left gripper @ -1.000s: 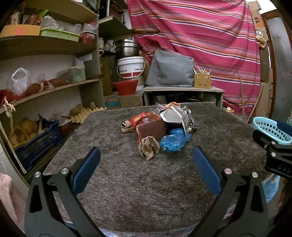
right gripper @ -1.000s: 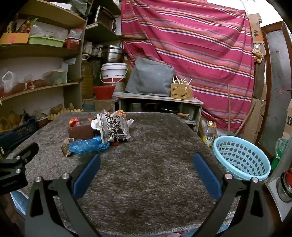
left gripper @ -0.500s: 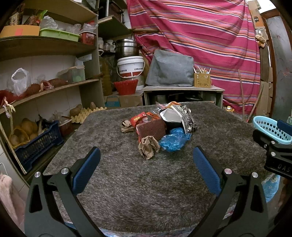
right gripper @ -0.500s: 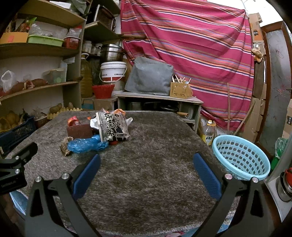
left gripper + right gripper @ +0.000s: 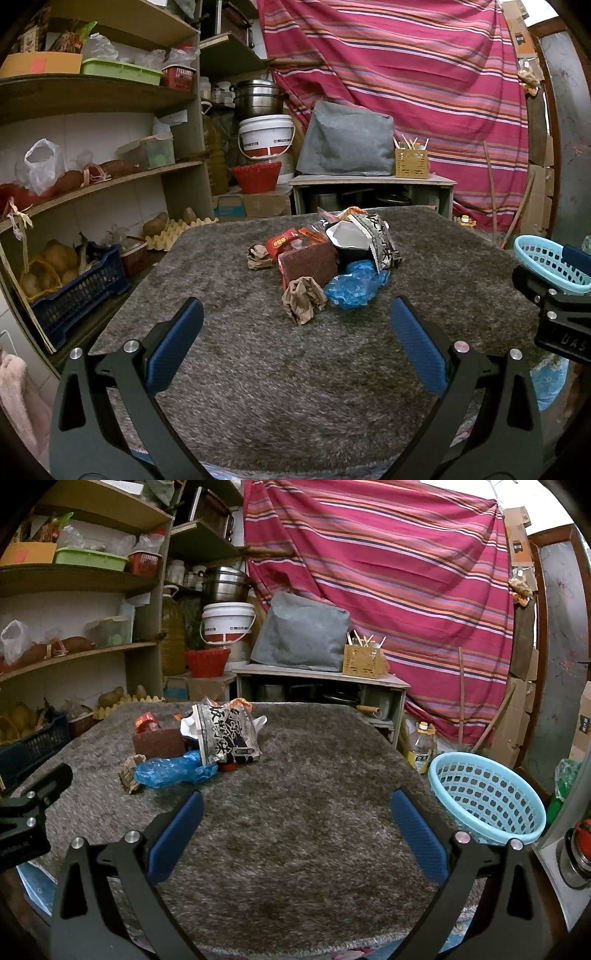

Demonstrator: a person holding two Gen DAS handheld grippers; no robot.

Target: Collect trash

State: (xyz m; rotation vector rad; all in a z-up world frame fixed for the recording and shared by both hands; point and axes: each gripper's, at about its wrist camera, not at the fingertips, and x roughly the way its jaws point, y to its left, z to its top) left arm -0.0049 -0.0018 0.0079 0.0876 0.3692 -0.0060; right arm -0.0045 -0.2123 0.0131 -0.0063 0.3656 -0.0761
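A heap of trash lies mid-table on the grey shaggy cover: a crumpled brown paper, a blue plastic bag, a brown scouring pad, a red wrapper, a black-and-white snack packet and a second paper wad. My left gripper hovers open just short of the brown paper. My right gripper is open over bare cover, right of the blue bag and packet. A light blue basket sits at the table's right edge.
Wooden shelves with bags, boxes and a dark blue crate of produce run along the left. Behind the table stand a low cabinet, a white bucket and a striped red curtain. An oil bottle stands on the floor by the basket.
Both views have crept slightly forward and the trash heap looks a little closer. Both grippers stay open.
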